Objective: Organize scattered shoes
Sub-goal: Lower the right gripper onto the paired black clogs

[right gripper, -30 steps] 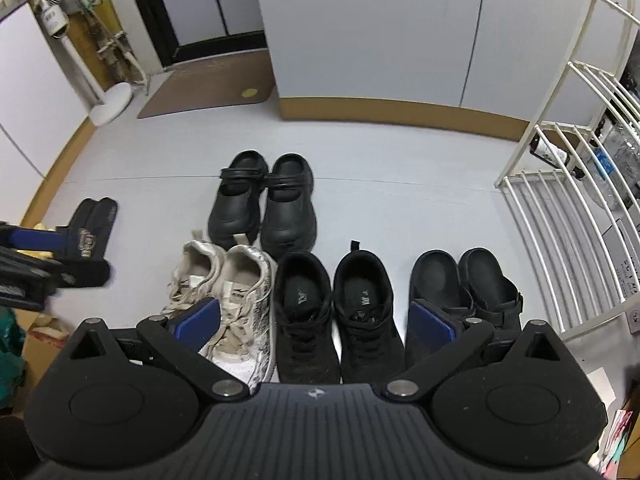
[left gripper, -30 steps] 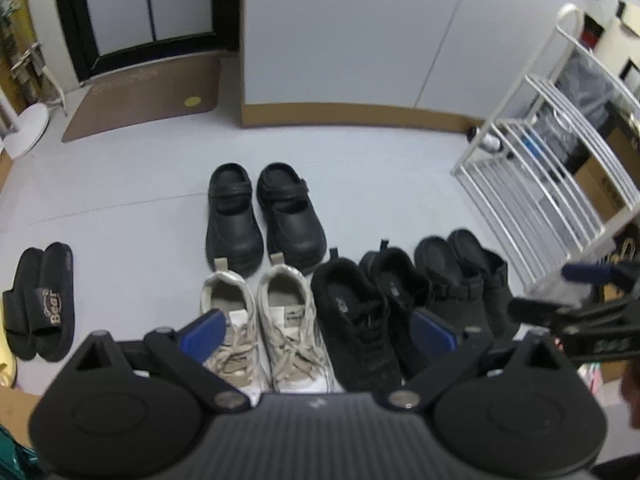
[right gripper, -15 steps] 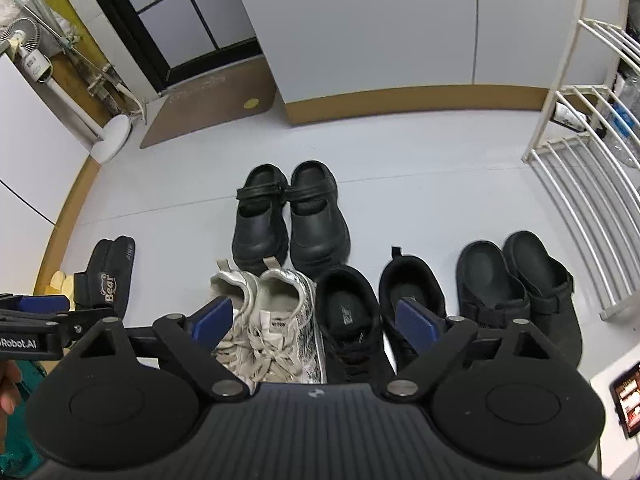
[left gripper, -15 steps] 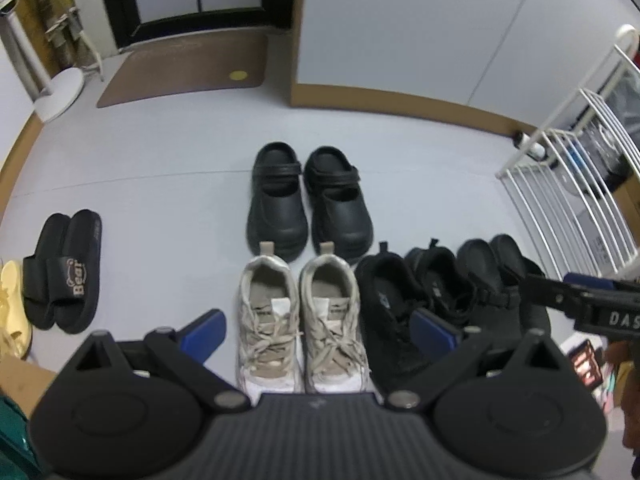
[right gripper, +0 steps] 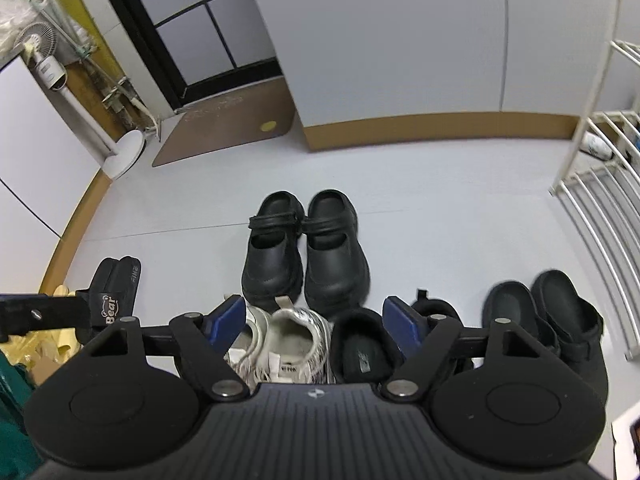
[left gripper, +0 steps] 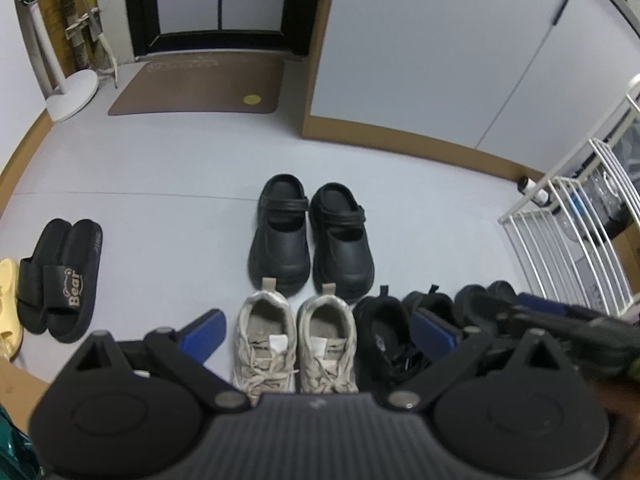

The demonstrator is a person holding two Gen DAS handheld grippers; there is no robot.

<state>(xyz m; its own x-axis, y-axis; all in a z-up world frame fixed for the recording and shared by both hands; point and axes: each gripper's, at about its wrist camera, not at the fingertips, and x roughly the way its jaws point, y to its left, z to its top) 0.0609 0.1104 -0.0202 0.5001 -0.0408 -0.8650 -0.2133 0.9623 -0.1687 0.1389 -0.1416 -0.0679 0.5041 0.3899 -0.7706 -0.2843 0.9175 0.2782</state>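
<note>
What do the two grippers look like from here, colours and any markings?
Both match. The left gripper and right gripper each have a black ribbed body with two round black housings, black linkage arms on silver pivot pins, and blue pads on the fingers. A small pale logo sits at the body's centre. No cables or sleeves show.

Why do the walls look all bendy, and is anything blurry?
Both wrist views use a fisheye lens, so the brown skirting curves. In the left wrist view the right gripper is smeared. In the right wrist view the black clogs look slightly soft.
</note>
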